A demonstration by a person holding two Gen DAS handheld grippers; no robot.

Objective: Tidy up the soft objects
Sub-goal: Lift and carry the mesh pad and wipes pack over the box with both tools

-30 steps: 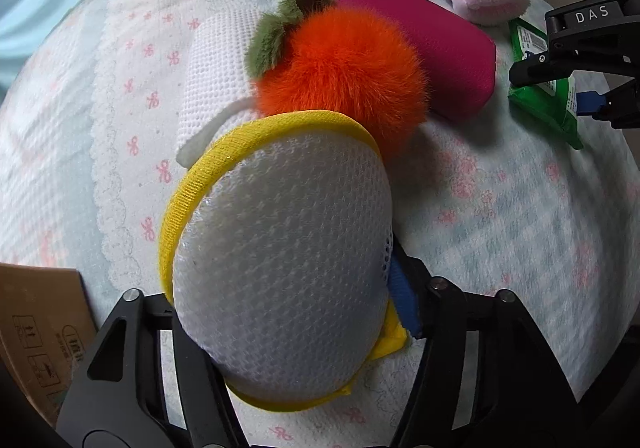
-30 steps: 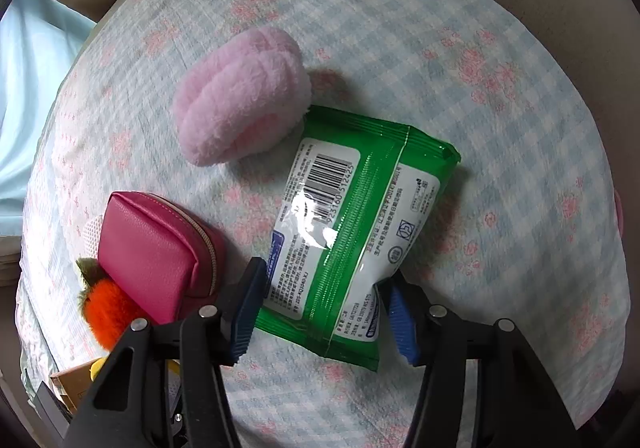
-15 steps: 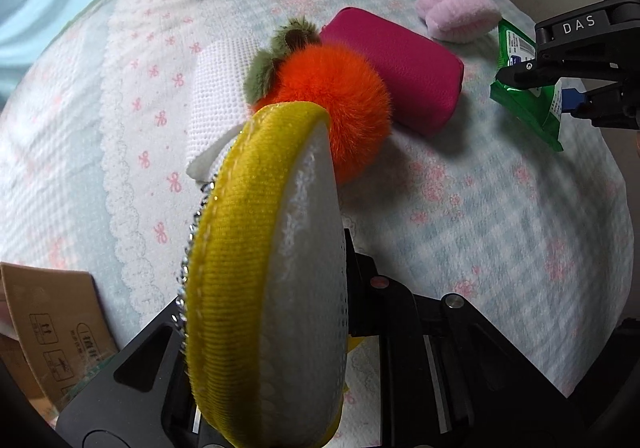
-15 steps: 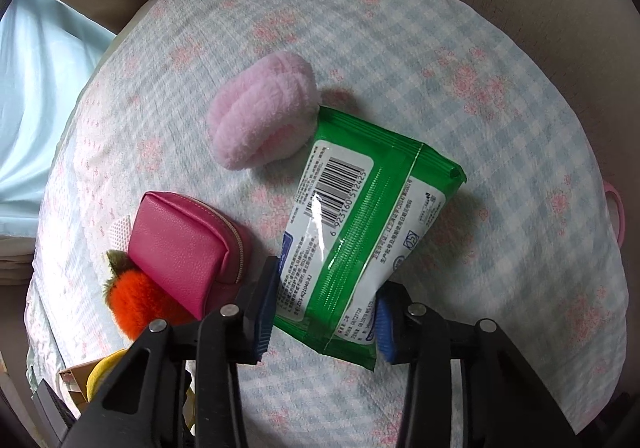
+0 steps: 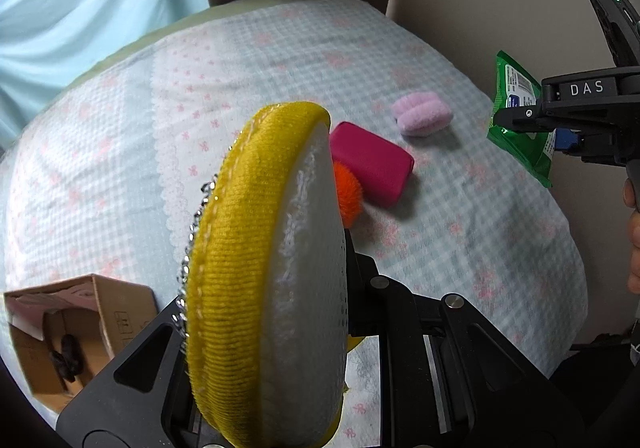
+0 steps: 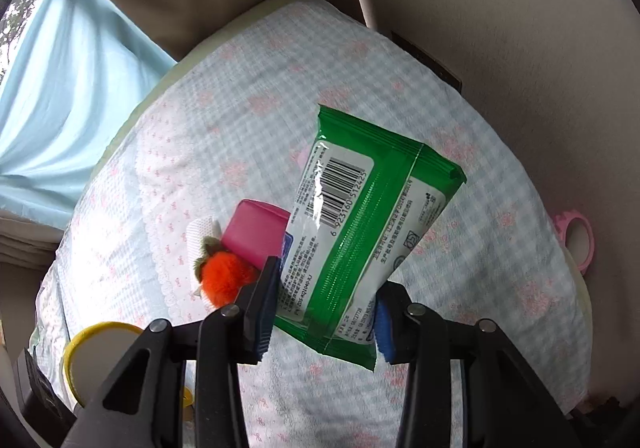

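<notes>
The yellow-rimmed white mesh pad [image 5: 268, 280] stands edge-on above the bed, pinched tight in the left gripper [image 5: 280, 328]; the green wet-wipes pack [image 6: 360, 240] hangs clear of the checked bedspread [image 6: 500, 248], clamped at its lower end between the blue pads [image 6: 386, 332] of the right gripper [image 6: 324, 324]. On the bedspread lie the magenta pouch [image 5: 372, 164], touching the orange plush fruit [image 6: 224, 280], and the pink fluffy pad [image 5: 422, 114] near them; an open cardboard box [image 5: 80, 324] sits beside the bed.
</notes>
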